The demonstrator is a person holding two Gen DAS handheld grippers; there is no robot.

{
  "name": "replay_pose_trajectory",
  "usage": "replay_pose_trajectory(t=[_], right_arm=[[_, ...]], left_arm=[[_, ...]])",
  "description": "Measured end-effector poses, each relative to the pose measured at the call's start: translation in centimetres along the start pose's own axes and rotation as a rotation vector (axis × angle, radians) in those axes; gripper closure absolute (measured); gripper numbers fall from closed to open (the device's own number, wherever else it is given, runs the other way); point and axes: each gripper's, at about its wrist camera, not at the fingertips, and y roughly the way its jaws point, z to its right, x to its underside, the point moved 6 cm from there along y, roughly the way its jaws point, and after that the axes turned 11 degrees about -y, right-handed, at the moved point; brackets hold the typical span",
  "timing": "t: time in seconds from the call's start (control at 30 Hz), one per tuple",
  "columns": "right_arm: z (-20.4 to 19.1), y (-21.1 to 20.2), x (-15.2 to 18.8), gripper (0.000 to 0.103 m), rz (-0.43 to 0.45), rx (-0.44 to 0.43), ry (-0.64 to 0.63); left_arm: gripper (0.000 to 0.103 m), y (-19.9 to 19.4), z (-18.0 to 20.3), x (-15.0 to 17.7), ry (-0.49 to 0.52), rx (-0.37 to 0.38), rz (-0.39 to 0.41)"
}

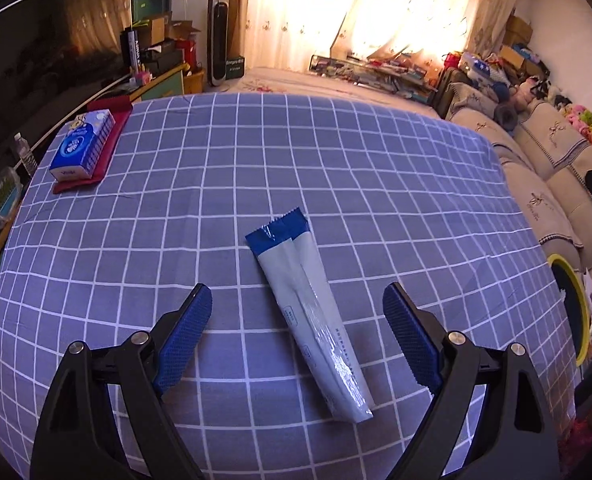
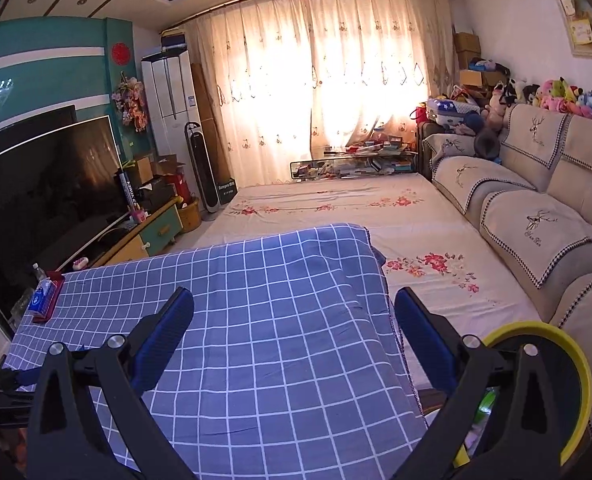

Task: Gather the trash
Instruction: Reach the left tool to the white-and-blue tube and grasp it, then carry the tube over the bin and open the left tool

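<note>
A long white and blue plastic wrapper lies flat on the blue checked tablecloth, slanting from upper left to lower right. My left gripper is open, its blue pads on either side of the wrapper's middle, not touching it. My right gripper is open and empty, held above the table's right part. A yellow-rimmed bin stands beside the table's right edge, under my right gripper's right finger; it also shows in the left wrist view.
A blue tissue box on a red cloth sits at the table's far left corner. A sofa runs along the right. A TV and cabinet stand left. A flowered sheet covers the floor beyond.
</note>
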Motion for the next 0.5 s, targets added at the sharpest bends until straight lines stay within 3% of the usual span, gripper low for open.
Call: replay_pose_trajectory(t=[0.2,0.3,0.43,0.5], right_arm=[[-0.2,0.4,0.0,0.007,-0.016,-0.018,0.001],[-0.3,0.3,0.0,0.007,-0.016,-0.023,0.001],[-0.2,0.4,0.0,0.007,-0.020,-0.029,0.011],[-0.2,0.4,0.0,0.007,-0.022,-0.031,0.017]], left_arm=[[0.035,1.4,0.0,0.3,0.027,-0.056,-0.024],[0.048,1.4,-0.1,0.2,0.035,-0.071,-0.020],[0.074,1.2,-0.2,0.1,0.054,-0.077,-0.015],[0.080,1.1,0.0,0.3,0.078,-0.081,-0.010]])
